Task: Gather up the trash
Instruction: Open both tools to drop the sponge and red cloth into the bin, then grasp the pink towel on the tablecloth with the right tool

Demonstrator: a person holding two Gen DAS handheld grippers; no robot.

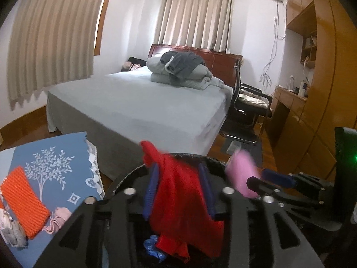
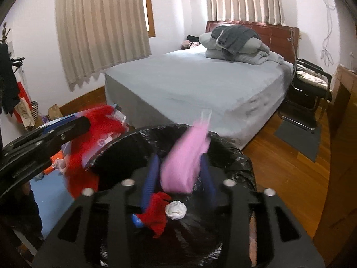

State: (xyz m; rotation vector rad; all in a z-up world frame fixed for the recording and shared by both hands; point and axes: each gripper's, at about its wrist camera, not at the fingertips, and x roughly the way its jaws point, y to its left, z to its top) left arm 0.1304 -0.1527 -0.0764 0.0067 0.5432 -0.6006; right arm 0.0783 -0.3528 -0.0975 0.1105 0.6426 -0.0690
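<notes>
My left gripper [image 1: 178, 174] hangs over a bin with a black liner [image 1: 125, 178]. Its blue pads stand apart, with a red mesh piece [image 1: 183, 201] hanging loose between them. My right gripper [image 2: 179, 163] is over the same bin [image 2: 234, 147], jaws apart, with a blurred pink mesh piece [image 2: 185, 156] between them and a gap to the left pad. Inside the bin lie a red scrap [image 2: 156, 216], a white crumpled ball [image 2: 175, 210] and a blue scrap [image 2: 135, 220]. On the blue tablecloth [image 1: 55, 163] to the left lie an orange mesh sleeve [image 1: 22, 201] and a pink crumpled scrap [image 1: 59, 217].
A bed with a grey sheet [image 1: 145, 102] stands just behind the bin, with folded bedding [image 1: 180, 71] at its head. A black chair [image 1: 250, 109] and a wooden wardrobe [image 1: 323, 89] are to the right. Wooden floor [image 2: 279, 167] runs beside the bin.
</notes>
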